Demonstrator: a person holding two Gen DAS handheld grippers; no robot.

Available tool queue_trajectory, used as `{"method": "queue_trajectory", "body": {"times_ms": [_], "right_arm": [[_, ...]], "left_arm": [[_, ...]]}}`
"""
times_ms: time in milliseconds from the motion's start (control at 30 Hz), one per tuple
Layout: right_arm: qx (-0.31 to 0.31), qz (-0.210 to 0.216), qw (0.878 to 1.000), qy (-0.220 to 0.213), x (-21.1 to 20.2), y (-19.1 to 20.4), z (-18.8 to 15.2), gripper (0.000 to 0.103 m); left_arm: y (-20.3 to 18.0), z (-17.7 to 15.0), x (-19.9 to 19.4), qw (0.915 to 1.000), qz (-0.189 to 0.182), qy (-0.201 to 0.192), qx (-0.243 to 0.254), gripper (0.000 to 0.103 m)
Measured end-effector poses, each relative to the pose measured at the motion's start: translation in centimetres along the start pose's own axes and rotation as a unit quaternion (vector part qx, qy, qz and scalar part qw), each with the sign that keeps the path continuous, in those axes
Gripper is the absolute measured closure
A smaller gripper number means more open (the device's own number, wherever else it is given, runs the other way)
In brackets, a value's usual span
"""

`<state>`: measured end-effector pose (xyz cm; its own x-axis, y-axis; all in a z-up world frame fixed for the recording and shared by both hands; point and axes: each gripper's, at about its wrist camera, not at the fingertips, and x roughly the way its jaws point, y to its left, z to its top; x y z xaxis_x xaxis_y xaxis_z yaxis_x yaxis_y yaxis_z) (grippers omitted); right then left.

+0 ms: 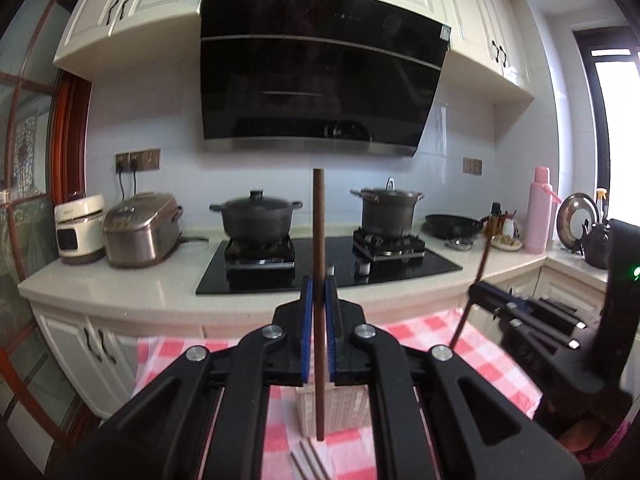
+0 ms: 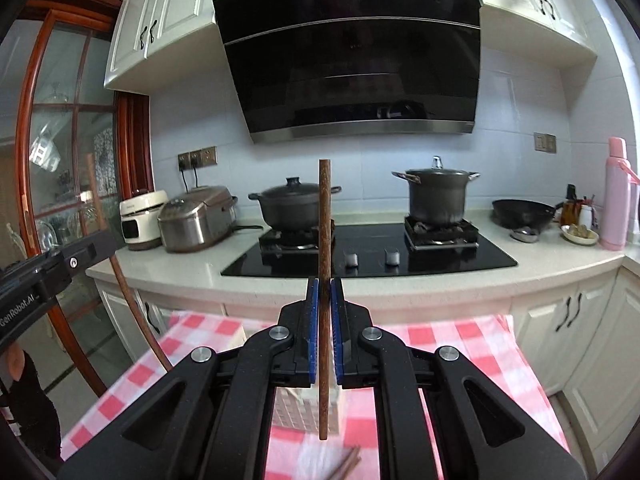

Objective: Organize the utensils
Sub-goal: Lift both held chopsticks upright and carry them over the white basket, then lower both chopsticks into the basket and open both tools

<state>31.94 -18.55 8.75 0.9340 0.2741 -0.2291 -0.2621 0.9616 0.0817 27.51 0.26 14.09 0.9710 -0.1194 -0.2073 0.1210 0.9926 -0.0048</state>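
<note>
Left tongs (image 1: 319, 292): blue pads pinched narrow on one dark brown chopstick (image 1: 319, 280), held upright. The stick rises well above the pads and hangs below them, its lower tip over the holder.

Right tongs (image 2: 324, 296): likewise closed tight on a second wooden chopstick (image 2: 324, 280), near vertical, with about as much stick above the pads as below.

Holder (image 1: 332, 408): pale box with a woven or tiled pattern, standing directly beneath both pairs of tongs on the pink-and-white checked cloth (image 1: 460, 356) of the table. Its opening is hidden behind the tongs in both views.

Loose chopsticks (image 1: 308, 456): a few lie flat on the cloth, nearer than the holder and just below the left tongs; the right view shows them blurred.

Beyond the tongs: white counter with black gas hob (image 2: 368, 256), two lidded pots, a rice cooker (image 2: 196, 216) and a pink flask (image 2: 616, 196).

Handling note, as judgement: the step in hand appears to be carrying the two sticks to the holder.
- Keep each stick plumb.
- Bring the lower tip over the opening before descending.
- Lower until the tip is inside the walls, then release.
- Stagger the two hands so the tongs do not collide over one small opening.
- A tilted stick may strike the rim and tip the light box.
</note>
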Motion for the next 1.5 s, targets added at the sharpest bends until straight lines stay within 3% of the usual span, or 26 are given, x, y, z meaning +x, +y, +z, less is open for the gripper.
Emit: {"method": "queue_trajectory", "body": {"times_ms": [233, 333, 667, 833, 1000, 1133, 1200, 1233, 1400, 1500], "right_arm": [[-0.012, 0.010, 1.000, -0.021, 3.6, 1.2, 2.7, 0.095], [-0.013, 0.010, 1.000, -0.013, 5.4, 1.3, 2.5, 0.095], [0.010, 0.049, 0.996, 0.079, 11.1, 0.7, -1.3, 0.095], [0.028, 0.053, 0.990, 0.124, 13.0, 0.2, -2.7, 0.095], [0.045, 0.051, 0.987, 0.148, 15.3, -0.3, -3.6, 0.093], [0.050, 0.034, 0.987, 0.152, 16.8, -0.9, -3.6, 0.086], [0.059, 0.032, 0.986, 0.151, 16.8, -1.6, -3.5, 0.066], [0.061, 0.032, 0.987, 0.148, 16.6, -1.8, -3.5, 0.062], [0.055, 0.026, 0.989, 0.137, 14.8, -2.3, -3.2, 0.061], [0.053, 0.021, 0.990, 0.127, 12.8, -2.8, -3.3, 0.061]], "left_arm": [[-0.4, 4.5, 4.0, 0.9999, -0.006, -0.014, -0.004, 0.097], [-0.7, 4.8, 6.3, 0.9999, -0.001, -0.011, 0.001, 0.097], [0.4, -0.2, 14.3, 0.9966, -0.018, 0.080, 0.003, 0.097], [1.5, -3.0, 16.4, 0.9908, -0.042, 0.128, -0.012, 0.097], [2.1, -4.8, 18.2, 0.9866, -0.043, 0.156, -0.019, 0.096], [3.0, -4.9, 19.0, 0.9871, -0.025, 0.154, -0.036, 0.077], [3.6, -4.9, 18.8, 0.9877, -0.016, 0.150, -0.041, 0.074], [3.9, -4.8, 18.6, 0.9880, -0.013, 0.148, -0.042, 0.071], [4.6, -4.9, 17.2, 0.9894, 0.001, 0.138, -0.046, 0.062], [4.8, -5.1, 15.5, 0.9906, 0.012, 0.125, -0.054, 0.045]]}}
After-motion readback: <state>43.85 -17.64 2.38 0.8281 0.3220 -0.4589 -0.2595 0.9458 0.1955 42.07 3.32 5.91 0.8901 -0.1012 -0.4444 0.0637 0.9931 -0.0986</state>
